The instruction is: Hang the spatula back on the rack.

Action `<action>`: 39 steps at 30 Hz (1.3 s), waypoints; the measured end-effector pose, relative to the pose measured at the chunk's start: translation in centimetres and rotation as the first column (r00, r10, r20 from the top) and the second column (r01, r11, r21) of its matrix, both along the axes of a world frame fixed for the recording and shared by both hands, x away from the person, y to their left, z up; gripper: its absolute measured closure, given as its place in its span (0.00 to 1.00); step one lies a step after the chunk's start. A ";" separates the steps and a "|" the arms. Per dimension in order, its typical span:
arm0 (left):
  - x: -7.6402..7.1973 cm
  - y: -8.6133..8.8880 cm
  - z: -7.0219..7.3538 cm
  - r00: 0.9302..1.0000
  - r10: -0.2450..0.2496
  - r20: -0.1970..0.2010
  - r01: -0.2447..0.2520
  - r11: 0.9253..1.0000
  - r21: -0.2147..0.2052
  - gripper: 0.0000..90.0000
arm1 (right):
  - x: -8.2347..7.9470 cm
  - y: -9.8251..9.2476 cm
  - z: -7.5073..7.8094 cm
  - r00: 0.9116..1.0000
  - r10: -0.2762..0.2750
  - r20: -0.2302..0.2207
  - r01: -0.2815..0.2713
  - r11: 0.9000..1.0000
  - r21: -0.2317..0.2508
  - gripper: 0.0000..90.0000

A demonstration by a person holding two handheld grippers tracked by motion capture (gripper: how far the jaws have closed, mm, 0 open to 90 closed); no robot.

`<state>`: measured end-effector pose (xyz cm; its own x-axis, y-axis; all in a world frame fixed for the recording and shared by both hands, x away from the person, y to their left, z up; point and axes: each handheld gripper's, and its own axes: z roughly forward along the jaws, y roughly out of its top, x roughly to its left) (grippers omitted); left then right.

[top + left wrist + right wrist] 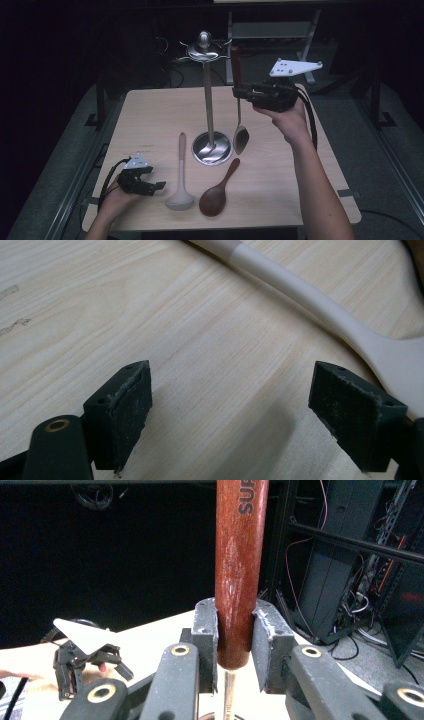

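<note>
My right gripper [239, 92] is shut on the dark red wooden handle [240, 570] of a metal spatula [240, 131], which hangs upright beside the steel utensil stand [207, 100], its blade just above the table. The handle top reaches near the stand's hooks [220, 54]. My left gripper [159, 184] rests open at the table's front left, jaws wide apart with bare wood between them [230, 405]. A pale ladle [180, 175] lies just right of it; its handle [300, 295] crosses the left gripper view. A brown wooden spoon [219, 190] lies beside the ladle.
The stand's round base [212, 148] sits at the middle of the light wooden table [150, 115]. Dark floor, racks and cables surround the table. The table's right part behind my right forearm is bare wood.
</note>
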<state>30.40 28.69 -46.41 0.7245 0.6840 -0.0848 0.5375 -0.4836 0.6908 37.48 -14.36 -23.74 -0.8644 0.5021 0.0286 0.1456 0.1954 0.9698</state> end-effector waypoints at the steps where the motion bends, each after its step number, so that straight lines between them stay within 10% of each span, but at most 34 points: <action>1: 0.0 0.0 0.0 1.000 -0.001 0.001 0.001 1.000 0.002 0.19 | 0.1 0.2 0.0 1.000 0.003 -0.005 -0.003 1.000 -0.002 0.82; 24: 0.0 -0.1 0.0 1.000 -0.008 0.000 0.008 1.000 0.001 0.19 | 0.5 2.6 0.0 1.000 -0.009 0.000 0.009 0.997 -0.080 0.79; 39: -0.1 -0.1 0.0 1.000 -0.010 -0.001 0.010 1.000 0.006 0.19 | -0.8 1.2 -0.3 0.999 -0.039 0.014 0.040 0.997 -0.070 0.58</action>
<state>30.35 28.57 -46.41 0.7309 0.6775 -0.0819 0.5336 -0.4926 0.6874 36.68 -13.14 -24.08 -0.8437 0.5365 -0.0189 0.1422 0.2573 0.9558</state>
